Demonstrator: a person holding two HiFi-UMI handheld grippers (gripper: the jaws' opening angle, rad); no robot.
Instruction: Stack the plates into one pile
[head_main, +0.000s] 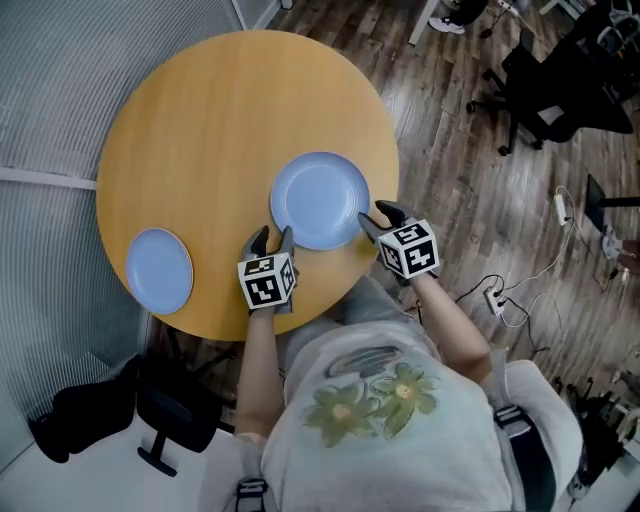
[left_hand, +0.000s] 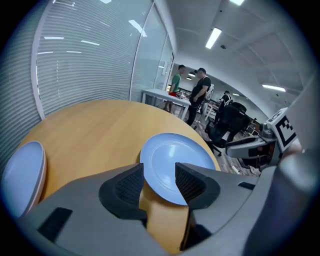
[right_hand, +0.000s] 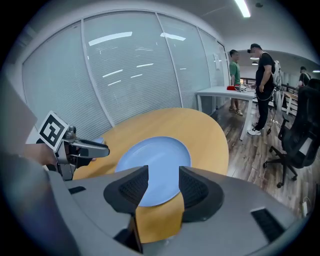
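Observation:
A large light-blue plate (head_main: 320, 200) (left_hand: 172, 162) (right_hand: 152, 162) lies near the front edge of the round wooden table (head_main: 200, 120). A smaller blue plate (head_main: 158, 270) (left_hand: 22, 177) sits apart at the table's left edge. My left gripper (head_main: 272, 240) (left_hand: 159, 182) hovers just short of the large plate's near-left rim, its jaws open and empty. At the plate's near-right rim is my right gripper (head_main: 375, 222) (right_hand: 164, 185), also open, with nothing between its jaws. Both grippers point down at the plate from opposite sides; the left gripper (right_hand: 75, 147) also shows in the right gripper view.
A black chair (head_main: 150, 410) stands below the table's left edge, and office chairs (head_main: 545, 95) and cables (head_main: 520, 290) are on the wooden floor to the right. Behind the table is a glass wall with blinds (left_hand: 90, 60). People stand by a far desk (right_hand: 225, 92).

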